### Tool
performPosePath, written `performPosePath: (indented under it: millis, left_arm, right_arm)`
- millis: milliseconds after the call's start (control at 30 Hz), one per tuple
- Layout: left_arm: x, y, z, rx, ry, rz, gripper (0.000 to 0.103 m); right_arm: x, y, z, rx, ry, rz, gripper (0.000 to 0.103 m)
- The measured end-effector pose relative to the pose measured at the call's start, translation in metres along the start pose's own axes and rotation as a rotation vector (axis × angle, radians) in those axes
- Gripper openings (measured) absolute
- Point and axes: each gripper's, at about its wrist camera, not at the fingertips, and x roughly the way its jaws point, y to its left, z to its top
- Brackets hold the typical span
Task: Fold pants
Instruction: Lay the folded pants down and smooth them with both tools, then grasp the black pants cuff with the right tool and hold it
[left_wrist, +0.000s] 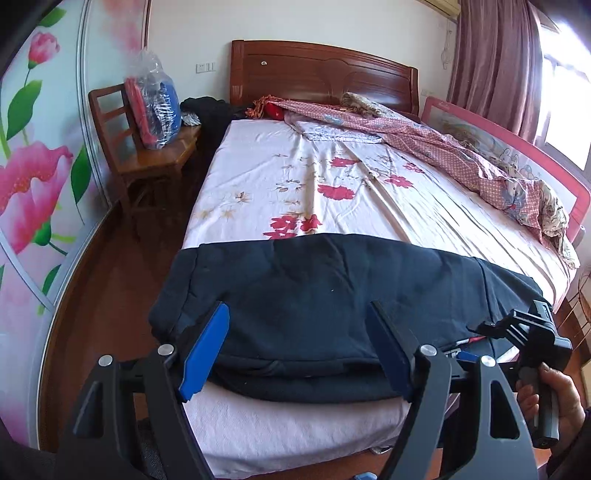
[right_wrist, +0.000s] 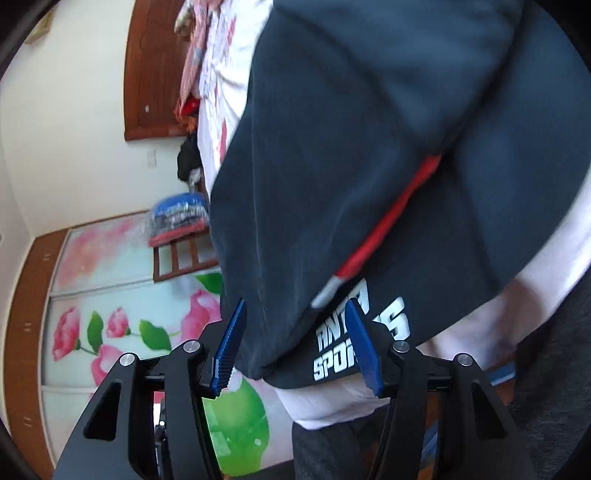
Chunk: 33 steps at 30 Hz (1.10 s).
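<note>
Dark navy pants (left_wrist: 332, 295) lie across the foot of the bed, folded lengthwise, one edge hanging over the mattress front. My left gripper (left_wrist: 299, 332) is open, its blue pads (left_wrist: 207, 347) straddling the near edge of the pants. In the right wrist view the pants (right_wrist: 369, 147) show a red stripe (right_wrist: 391, 214) and white lettering (right_wrist: 332, 354). My right gripper (right_wrist: 295, 332) is open around the pants' corner with the lettering. The right gripper also shows in the left wrist view (left_wrist: 532, 332), held by a hand at the pants' right end.
The bed (left_wrist: 332, 177) has a floral sheet, a crumpled patterned quilt (left_wrist: 443, 147) along its right side and a pink guard rail (left_wrist: 517, 155). A wooden chair (left_wrist: 147, 147) with bagged clothes stands left of the bed. A flowered wardrobe (left_wrist: 33, 177) lines the left wall.
</note>
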Motion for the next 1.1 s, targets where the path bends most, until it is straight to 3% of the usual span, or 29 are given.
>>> performPosePath:
  millis: [133, 267, 400, 533, 600, 700, 733, 800, 833, 900, 1100]
  left_arm:
    - [0.005, 0.004, -0.005, -0.013, 0.023, 0.007, 0.077]
    - [0.009, 0.004, -0.004, -0.016, 0.034, -0.001, 0.078]
    - [0.007, 0.002, 0.001, 0.008, 0.007, 0.011, 0.083]
    - [0.006, 0.000, 0.012, 0.038, -0.015, 0.021, 0.083]
    - [0.006, 0.000, 0.017, 0.045, -0.027, 0.022, 0.085]
    - [0.011, -0.001, 0.021, 0.058, -0.034, 0.023, 0.086]
    - [0.013, -0.002, 0.021, 0.062, -0.029, 0.030, 0.086]
    - [0.015, -0.002, 0.022, 0.066, -0.026, 0.043, 0.086]
    - [0.016, -0.002, 0.021, 0.064, -0.021, 0.047, 0.086]
    - [0.016, 0.000, 0.019, 0.051, -0.018, 0.048, 0.086]
    - [0.021, -0.008, 0.017, 0.074, -0.010, 0.041, 0.086]
  right_arm:
    - [0.020, 0.006, 0.004, -0.045, 0.015, -0.010, 0.055]
    - [0.030, 0.025, -0.002, -0.172, 0.043, -0.085, 0.009]
    - [0.021, 0.049, -0.019, -0.310, 0.063, -0.146, 0.007]
    - [-0.005, 0.064, -0.035, -0.361, 0.073, -0.123, 0.006]
    - [-0.016, 0.061, -0.046, -0.368, 0.112, -0.137, 0.000]
    - [-0.019, 0.047, -0.051, -0.382, 0.121, -0.210, 0.000]
    - [-0.016, 0.038, -0.048, -0.333, 0.145, -0.198, 0.000]
    - [-0.024, 0.025, -0.039, -0.202, 0.100, -0.118, 0.002]
    - [-0.023, 0.030, -0.035, -0.233, 0.092, -0.126, 0.008]
    - [-0.017, 0.028, -0.031, -0.198, 0.088, -0.160, 0.038]
    - [0.005, 0.014, -0.018, -0.152, 0.054, -0.134, 0.038]
